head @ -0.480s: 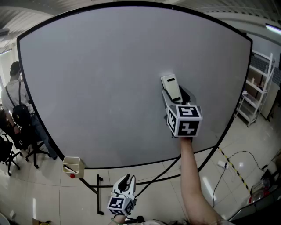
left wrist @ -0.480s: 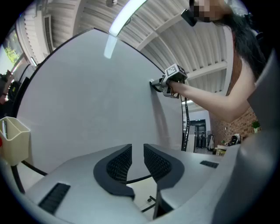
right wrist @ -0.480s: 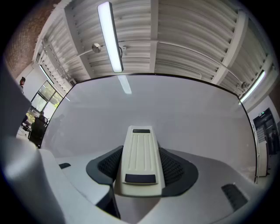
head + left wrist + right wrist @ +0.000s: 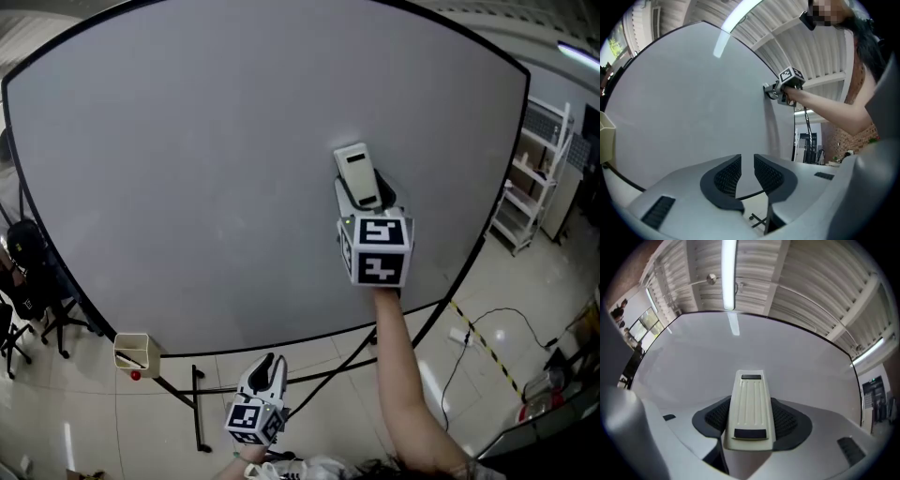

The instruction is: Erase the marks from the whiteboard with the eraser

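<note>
Right gripper [image 4: 364, 199] clamps eraser [image 4: 358, 169] against whiteboard [image 4: 187, 169]; left gripper [image 4: 266, 367] hangs low, jaws narrowly apart, empty

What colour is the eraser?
The ribbed plastic eraser is cream with two dark patches; right gripper view shows it best.

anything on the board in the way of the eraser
Nothing visible. The eraser, held in the right gripper, appears to sit against the whiteboard, and the surface around it looks bare.
</note>
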Available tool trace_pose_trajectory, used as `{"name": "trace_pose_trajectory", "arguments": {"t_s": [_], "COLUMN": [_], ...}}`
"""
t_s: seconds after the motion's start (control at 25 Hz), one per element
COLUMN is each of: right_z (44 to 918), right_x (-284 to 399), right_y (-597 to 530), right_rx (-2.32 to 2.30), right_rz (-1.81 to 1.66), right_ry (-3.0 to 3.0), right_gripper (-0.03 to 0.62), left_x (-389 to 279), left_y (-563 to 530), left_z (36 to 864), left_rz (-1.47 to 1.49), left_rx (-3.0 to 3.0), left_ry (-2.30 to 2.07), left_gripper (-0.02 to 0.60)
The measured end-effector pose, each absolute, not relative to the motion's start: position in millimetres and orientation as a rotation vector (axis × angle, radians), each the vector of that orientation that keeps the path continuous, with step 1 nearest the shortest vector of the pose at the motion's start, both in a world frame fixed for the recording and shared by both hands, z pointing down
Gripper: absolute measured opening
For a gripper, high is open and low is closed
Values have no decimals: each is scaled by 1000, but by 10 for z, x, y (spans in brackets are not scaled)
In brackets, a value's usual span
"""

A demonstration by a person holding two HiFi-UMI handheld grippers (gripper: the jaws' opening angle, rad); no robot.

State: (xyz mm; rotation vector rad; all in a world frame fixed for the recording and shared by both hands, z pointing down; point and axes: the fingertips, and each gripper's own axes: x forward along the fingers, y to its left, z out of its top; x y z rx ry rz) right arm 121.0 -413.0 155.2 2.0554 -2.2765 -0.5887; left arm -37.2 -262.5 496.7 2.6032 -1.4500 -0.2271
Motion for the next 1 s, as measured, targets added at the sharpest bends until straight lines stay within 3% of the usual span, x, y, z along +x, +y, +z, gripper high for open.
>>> {"name": "trace_pose_trajectory", "arguments": {"t_s": [0.12,0.32,0.6,0.84,1.0], "right_z": [1439,2721,1273,2455,1972], "right_x": [1273,958,1591,1216,2045], "right_y": [-4185,-4199,-4353,-4328,-4434], "right_rx": [2049,1855,2099,1831,2042], "right_rz": [-505,-350,-419,-308,-278], "right_ry": [-2393,-2336,-2388,-2322,-2305], "right_gripper": [270,269,268,270,270], "left_x": [-120,-4,-118,-97,-23], "left_y": [-2609,-2527,-2549,-2583,-2537], "left_z": [4815,4992,5177,5176,5151], "left_rz": [-248,-157,-127,-136,-127], "left_rx": [2626,2644,2560,2549,2575], "left_ry": [-1409,-1390,-1462,-1478,-1470], "left_gripper": [66,66,66,66,66]}}
